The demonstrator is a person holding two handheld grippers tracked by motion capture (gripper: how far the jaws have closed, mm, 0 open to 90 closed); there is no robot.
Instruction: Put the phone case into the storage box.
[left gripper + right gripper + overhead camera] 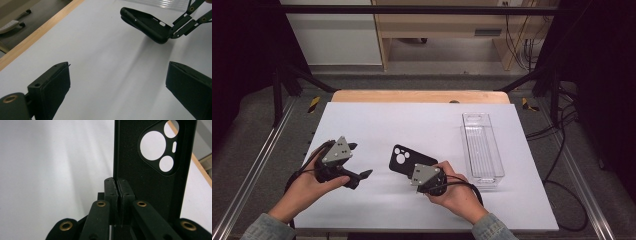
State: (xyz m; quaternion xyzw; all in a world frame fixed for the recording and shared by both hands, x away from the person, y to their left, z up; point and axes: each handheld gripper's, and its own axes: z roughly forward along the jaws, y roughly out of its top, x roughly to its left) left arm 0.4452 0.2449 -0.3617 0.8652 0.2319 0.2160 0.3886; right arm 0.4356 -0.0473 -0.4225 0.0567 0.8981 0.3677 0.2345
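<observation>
My right claw point(421, 172) is pinching the black phone case point(409, 161) by the side wall at its near end, jaws pressed together on that thin edge. In the right gripper view the two pads point(111, 191) meet flat on the case point(150, 177) wall, no gap visible between them. Camera cutout, three round holes plus a small slot, sits at the far end of the case, away from my grip.

Case is near the middle of the white bench point(377, 125), slightly toward my side. In the left gripper view the case point(145, 23) looks lifted at the gripped end: shadow under it on the bench, open side facing up, right claw's point(172, 33) linkage coming in from the right. Can't tell whether the far end is touching the bench.

My left claw point(360, 161) is spread wide, holding nothing. It sits low over the bench left of the case, well apart from it, and is aimed toward it. The left gripper view shows both pads point(53, 87) far apart with bare bench between them.

Clear plastic bin point(482, 149) stands to the right of the case, long side running away from me, near my right hand point(459, 192) but not touching the case.
</observation>
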